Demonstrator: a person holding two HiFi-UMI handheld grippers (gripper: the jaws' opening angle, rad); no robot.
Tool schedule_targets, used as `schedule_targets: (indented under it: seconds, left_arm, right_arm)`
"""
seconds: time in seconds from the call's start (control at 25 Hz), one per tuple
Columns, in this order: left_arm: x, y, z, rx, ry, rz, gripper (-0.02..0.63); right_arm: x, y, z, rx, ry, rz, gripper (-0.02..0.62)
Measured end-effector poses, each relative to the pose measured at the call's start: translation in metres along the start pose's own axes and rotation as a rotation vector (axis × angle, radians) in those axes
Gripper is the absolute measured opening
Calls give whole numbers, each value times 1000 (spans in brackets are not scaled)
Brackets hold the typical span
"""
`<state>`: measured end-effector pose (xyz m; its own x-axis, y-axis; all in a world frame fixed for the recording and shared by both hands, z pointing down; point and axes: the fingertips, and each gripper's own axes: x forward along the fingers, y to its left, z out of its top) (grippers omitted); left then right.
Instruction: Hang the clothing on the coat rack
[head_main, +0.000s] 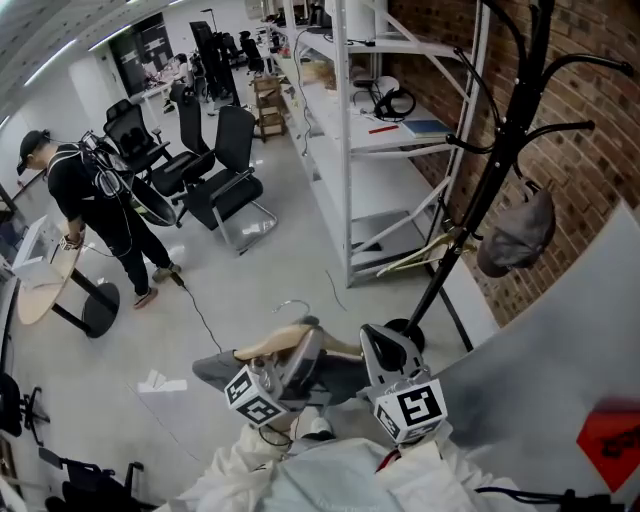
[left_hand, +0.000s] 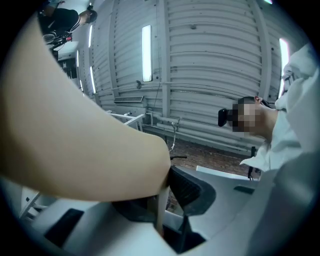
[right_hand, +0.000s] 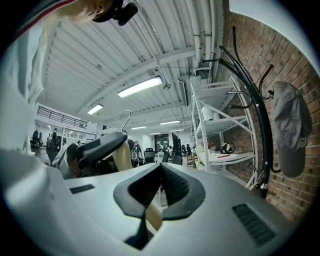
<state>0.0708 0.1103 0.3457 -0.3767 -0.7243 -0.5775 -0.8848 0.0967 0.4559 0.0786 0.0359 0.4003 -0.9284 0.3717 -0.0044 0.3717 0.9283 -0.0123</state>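
- No word, number or brand can be read in any view.
- Black-and-white square patterns, not lettering, are carried on the white cube at the left (head_main: 255, 398) and the white cube at the right (head_main: 412, 408).
- Pale marks are seen on the grey fabric cap (right_hand: 292, 132); they are too small to be read.
- Dark marks on the red patch (head_main: 612, 440) are blurred.

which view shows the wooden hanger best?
Head view: the wooden hanger shows both arms and its metal hook. In the left gripper view, one blurred arm fills the frame. The right gripper view shows only a slice and the hook.
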Motion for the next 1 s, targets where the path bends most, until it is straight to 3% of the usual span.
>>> schedule_targets:
  seconds: [0.52,1.0]
  left_arm:
    - [-18,81,54,-31,29,-22,95]
    - [-20,127,74,-32,22,6,95]
  right_arm:
    - [89,22,-12,37,4,-58,25]
    - [140,21,-21,41,44,-44,25]
